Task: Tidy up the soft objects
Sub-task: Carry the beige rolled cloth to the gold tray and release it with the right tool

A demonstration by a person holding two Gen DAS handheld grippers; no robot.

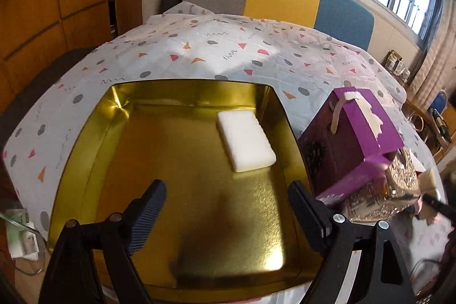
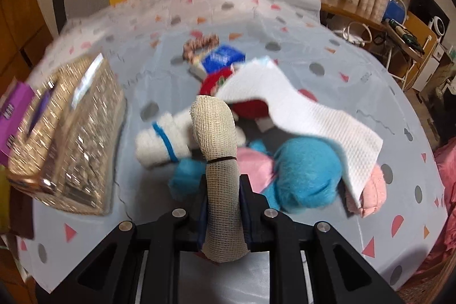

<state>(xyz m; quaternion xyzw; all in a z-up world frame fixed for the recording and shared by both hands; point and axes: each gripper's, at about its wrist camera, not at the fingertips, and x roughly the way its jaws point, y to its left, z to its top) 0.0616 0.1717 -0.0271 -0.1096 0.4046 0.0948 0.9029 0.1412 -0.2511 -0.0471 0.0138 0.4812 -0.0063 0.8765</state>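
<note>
My left gripper [image 1: 226, 200] is open and empty above a gold tin tray [image 1: 85, 138]. A white sponge [image 1: 245, 144] lies in the tray's far right part. My right gripper [image 2: 223, 184] is shut on a beige gauze roll [image 2: 219, 161] tied with a black band, held above the table. Beyond it lies a pile of soft things: a blue plush [image 2: 307, 170], pink cloth [image 2: 370, 190], a white rolled towel [image 2: 159, 144], a red item [image 2: 248, 104] and a white paper towel [image 2: 299, 116].
A purple box [image 1: 350, 138] and a glittery gold box [image 1: 382, 195] stand right of the tray; the gold box also shows in the right wrist view [image 2: 71, 133]. A blue packet [image 2: 223, 57] and a patterned band [image 2: 199, 43] lie farther back. Chairs stand behind the table.
</note>
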